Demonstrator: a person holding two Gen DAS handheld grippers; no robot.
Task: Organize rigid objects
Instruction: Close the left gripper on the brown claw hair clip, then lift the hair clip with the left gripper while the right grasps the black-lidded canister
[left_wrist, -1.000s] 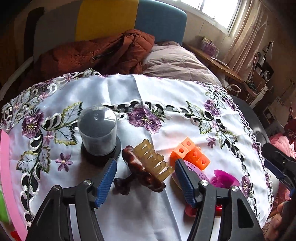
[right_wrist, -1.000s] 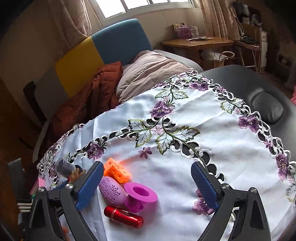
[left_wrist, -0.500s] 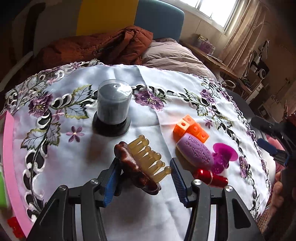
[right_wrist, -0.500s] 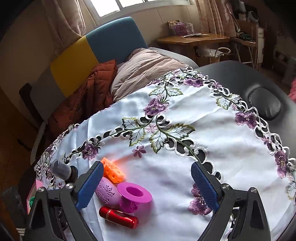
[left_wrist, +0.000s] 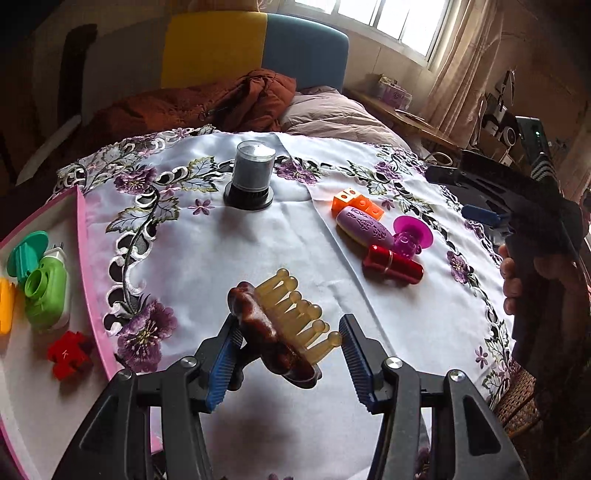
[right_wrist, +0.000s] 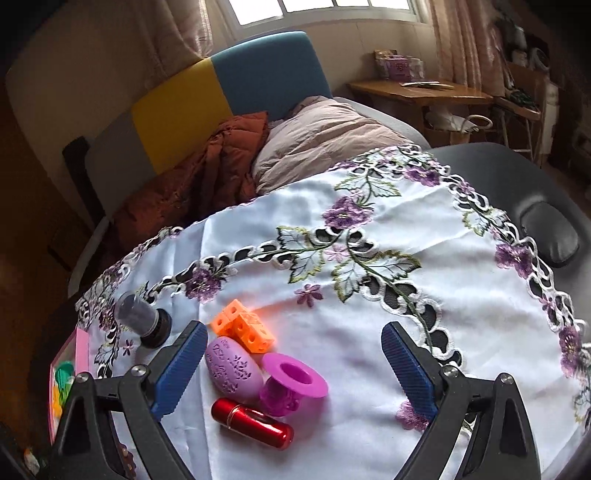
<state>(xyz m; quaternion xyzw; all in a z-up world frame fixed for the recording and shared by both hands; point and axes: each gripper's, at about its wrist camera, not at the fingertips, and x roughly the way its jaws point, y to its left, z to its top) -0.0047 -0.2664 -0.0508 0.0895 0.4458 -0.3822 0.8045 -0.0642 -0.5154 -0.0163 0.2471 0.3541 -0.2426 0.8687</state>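
A brown hair claw clip (left_wrist: 273, 332) with pale amber teeth hangs tilted above the white embroidered cloth (left_wrist: 221, 251), and my left gripper (left_wrist: 290, 332) is shut on it. A pink-rimmed tray (left_wrist: 86, 258) lies just left of it. My right gripper (right_wrist: 293, 343) stands open and empty, low over a cluster: orange cubes (right_wrist: 243, 328), a purple patterned egg (right_wrist: 232, 369), a magenta cup (right_wrist: 291, 380) and a red lipstick (right_wrist: 251, 422). The same cluster shows in the left wrist view around the red lipstick (left_wrist: 391, 264).
The tray holds a green toy (left_wrist: 46, 291), a teal piece (left_wrist: 27, 253), a yellow piece (left_wrist: 5, 304) and a red puzzle piece (left_wrist: 68, 352). A clear cylinder on a black base (left_wrist: 253, 173) stands farther back. A hand (left_wrist: 517, 273) holds the right gripper's handle. Bedding lies beyond the table.
My left gripper closed on the hair clip, lifted it off the cloth and drew it back toward the left; the pink tray came into view. The right gripper stayed over the cluster.
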